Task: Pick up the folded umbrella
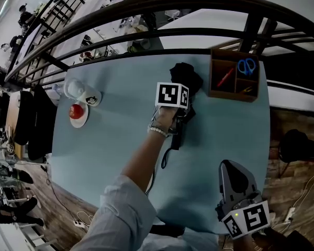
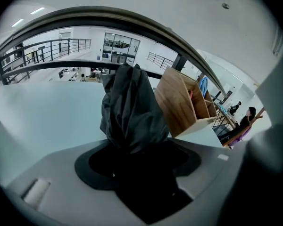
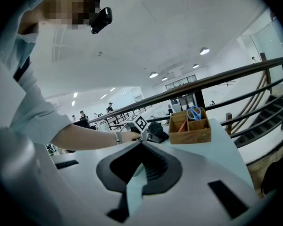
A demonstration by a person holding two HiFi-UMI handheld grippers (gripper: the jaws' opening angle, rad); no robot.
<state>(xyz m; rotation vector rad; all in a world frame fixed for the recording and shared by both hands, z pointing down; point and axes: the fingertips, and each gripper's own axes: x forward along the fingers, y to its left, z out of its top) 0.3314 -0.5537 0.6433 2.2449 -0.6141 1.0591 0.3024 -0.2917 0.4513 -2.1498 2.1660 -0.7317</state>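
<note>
The left gripper (image 2: 137,166) has its jaws spread wide, and the folded umbrella (image 2: 132,108) stands between them. The black cloth fills the gap, so the left gripper view leaves it unclear whether the pads touch it; they seem not to press.

To the left of these jaws the tabletop (image 2: 42,114) lies bare and wide. Close on their right and a little ahead stands the wooden organiser (image 2: 181,108), just beside the umbrella's cloth. Ahead, past the umbrella's tip, the tabletop ends at its far edge under a dark railing (image 2: 47,65).

The umbrella's long axis runs roughly along the line the jaws point. Its bunched canopy end lies beyond the jaw tips, and its thin end with the strap trails back under the gripper.

A plate (image 1: 77,122) and a mug (image 1: 92,97) sit well off to the left.

The right gripper (image 3: 132,173) hangs over the near right corner, well apart, its jaws slightly parted with only tabletop showing between them
</note>
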